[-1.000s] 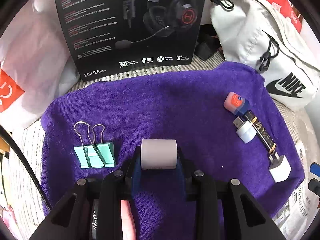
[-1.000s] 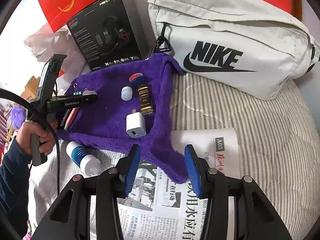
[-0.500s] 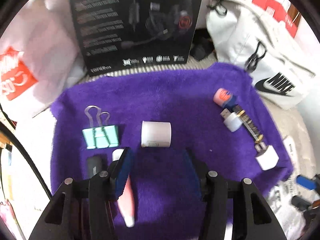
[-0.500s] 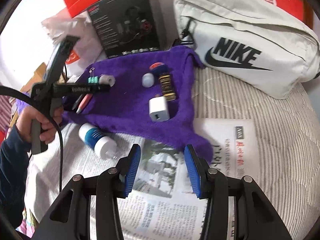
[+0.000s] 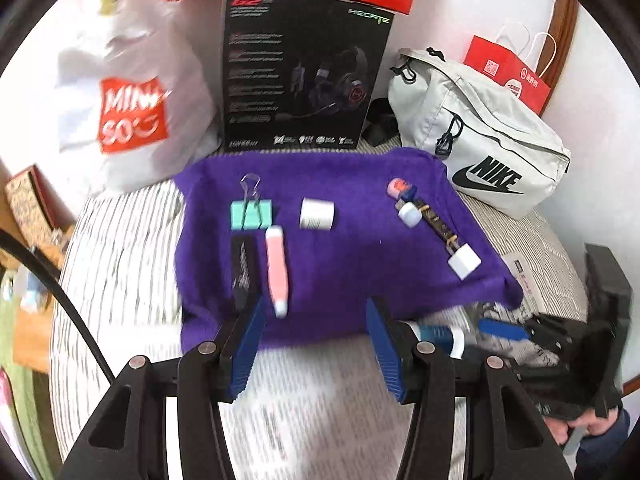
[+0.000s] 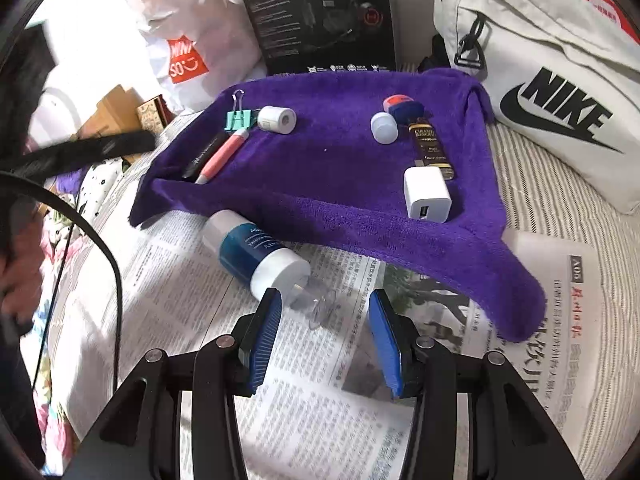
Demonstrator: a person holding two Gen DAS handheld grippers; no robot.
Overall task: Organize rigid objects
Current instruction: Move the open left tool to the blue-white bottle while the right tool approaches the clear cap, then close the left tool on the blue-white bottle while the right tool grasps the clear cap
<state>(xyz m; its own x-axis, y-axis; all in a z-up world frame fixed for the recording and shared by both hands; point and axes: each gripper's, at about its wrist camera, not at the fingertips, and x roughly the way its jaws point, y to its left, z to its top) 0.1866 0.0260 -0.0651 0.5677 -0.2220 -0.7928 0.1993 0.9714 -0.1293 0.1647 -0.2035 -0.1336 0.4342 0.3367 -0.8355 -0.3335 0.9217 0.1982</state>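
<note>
A purple towel holds several small objects: a white roll, a green binder clip, a pink pen, a black stick, a white cap, a dark tube and a white charger. My left gripper is open and empty, pulled back from the towel's near edge. A blue-and-white bottle lies on newspaper. My right gripper is open, just short of the bottle's clear tip.
A black headset box, a white Miniso bag and a Nike pouch stand behind the towel. Newspaper covers the striped bedding in front. The right gripper's body shows in the left wrist view.
My left gripper opened, left the white roll on the towel and drew back. My right gripper moved left and forward toward the blue-and-white bottle.
</note>
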